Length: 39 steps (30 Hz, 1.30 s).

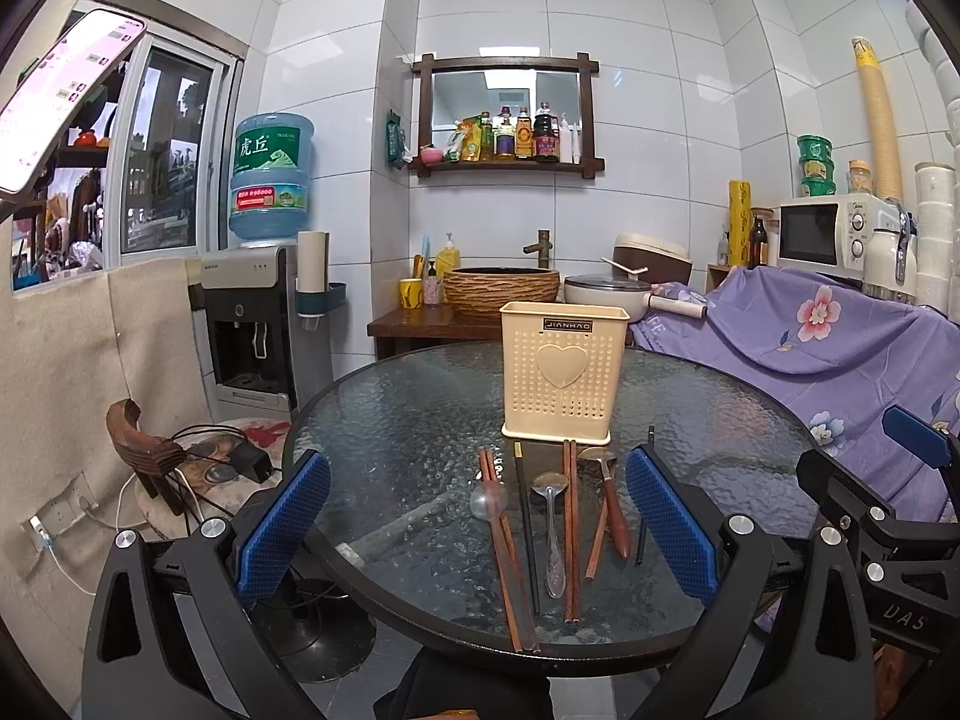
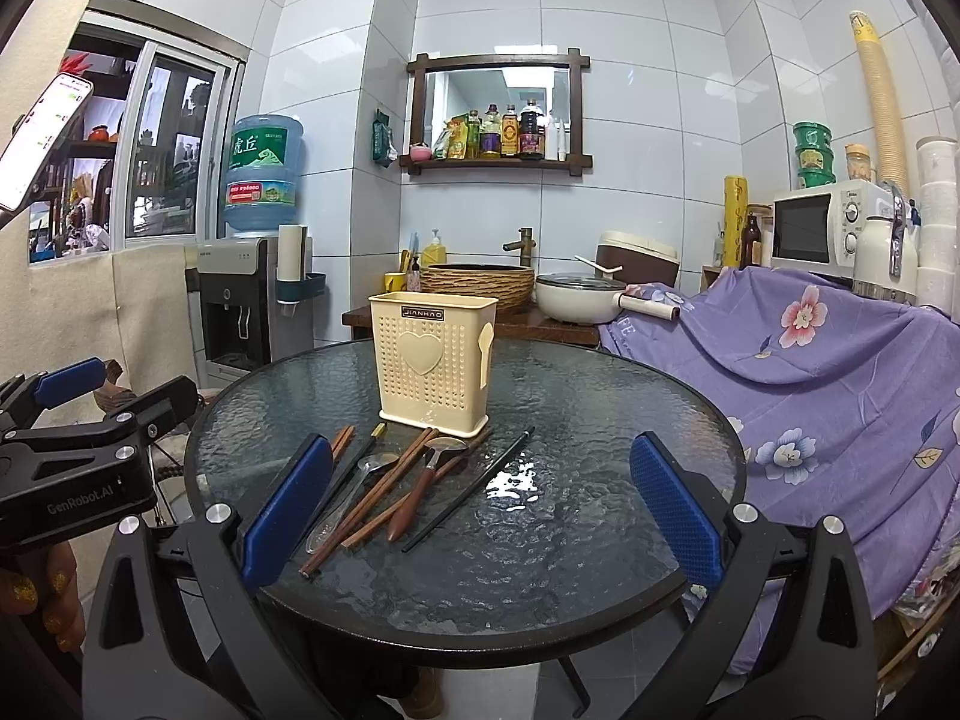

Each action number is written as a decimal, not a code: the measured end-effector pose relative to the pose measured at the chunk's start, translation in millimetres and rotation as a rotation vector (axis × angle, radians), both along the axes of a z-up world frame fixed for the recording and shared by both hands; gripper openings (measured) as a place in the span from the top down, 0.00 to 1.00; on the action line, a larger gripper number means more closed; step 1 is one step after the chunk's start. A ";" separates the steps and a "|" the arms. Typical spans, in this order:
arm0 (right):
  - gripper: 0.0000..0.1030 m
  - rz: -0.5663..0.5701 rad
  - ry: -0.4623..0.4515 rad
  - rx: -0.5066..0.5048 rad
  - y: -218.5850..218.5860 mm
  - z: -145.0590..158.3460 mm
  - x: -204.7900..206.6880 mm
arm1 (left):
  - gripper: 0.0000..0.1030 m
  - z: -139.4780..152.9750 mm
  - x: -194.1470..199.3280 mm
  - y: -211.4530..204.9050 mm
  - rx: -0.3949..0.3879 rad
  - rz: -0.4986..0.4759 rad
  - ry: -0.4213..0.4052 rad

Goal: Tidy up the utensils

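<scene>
Left gripper (image 1: 474, 531) and right gripper (image 2: 480, 519) gape wide, both empty. Thin, stiff brown wooden chopsticks (image 1: 570, 531) on slick glass table (image 1: 420, 396): likely light, skid-prone; pinch mid-shaft.

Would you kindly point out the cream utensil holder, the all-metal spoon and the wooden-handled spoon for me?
cream utensil holder (image 1: 563, 378): left wrist view, on its front wall near the heart.
all-metal spoon (image 1: 550, 489): left wrist view, on its bowl.
wooden-handled spoon (image 2: 411, 501): right wrist view, on its brown handle.
</scene>
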State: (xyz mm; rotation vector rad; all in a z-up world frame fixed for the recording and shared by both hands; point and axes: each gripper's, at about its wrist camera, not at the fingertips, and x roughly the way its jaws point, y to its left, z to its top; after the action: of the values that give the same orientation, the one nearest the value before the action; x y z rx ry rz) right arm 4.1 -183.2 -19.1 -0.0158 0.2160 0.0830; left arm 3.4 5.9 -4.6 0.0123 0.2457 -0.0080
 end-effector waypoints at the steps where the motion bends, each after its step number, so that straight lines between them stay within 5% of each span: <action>1: 0.05 0.001 0.000 0.000 -0.1 0.3 0.7 | 0.06 0.0 0.1 -0.1 0.001 0.001 -0.001; 13: 0.05 -0.078 0.056 -0.036 -16.0 -2.9 33.1 | 0.06 -22.0 37.1 15.8 -0.016 -0.024 0.112; 19: 0.05 -0.087 0.268 -0.047 -30.7 -25.8 96.4 | 0.07 -34.0 88.7 23.3 0.067 -0.055 0.231; 23: 0.05 -0.039 0.380 -0.002 -39.4 -42.3 141.3 | 0.21 -47.6 117.8 29.3 0.042 -0.106 0.352; 27: 0.27 0.004 0.532 0.066 -44.8 -57.8 194.1 | 0.28 -63.5 140.0 38.3 -0.040 -0.149 0.486; 31: 0.42 0.031 0.644 0.122 -46.3 -66.7 242.7 | 0.31 -69.3 151.6 51.1 -0.128 -0.142 0.530; 34: 0.55 0.024 0.694 0.099 -39.1 -71.1 276.4 | 0.31 -67.2 154.5 53.7 -0.121 -0.130 0.534; 39: 0.64 -0.002 0.761 0.086 -25.2 -79.0 316.0 | 0.31 -67.1 158.3 47.8 -0.084 -0.141 0.548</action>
State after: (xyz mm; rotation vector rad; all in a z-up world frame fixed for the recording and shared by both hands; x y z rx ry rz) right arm 320.2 -208.4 -98.1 0.1042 0.9726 0.0936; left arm 161.7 53.7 -71.6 -0.0569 0.7924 -0.1633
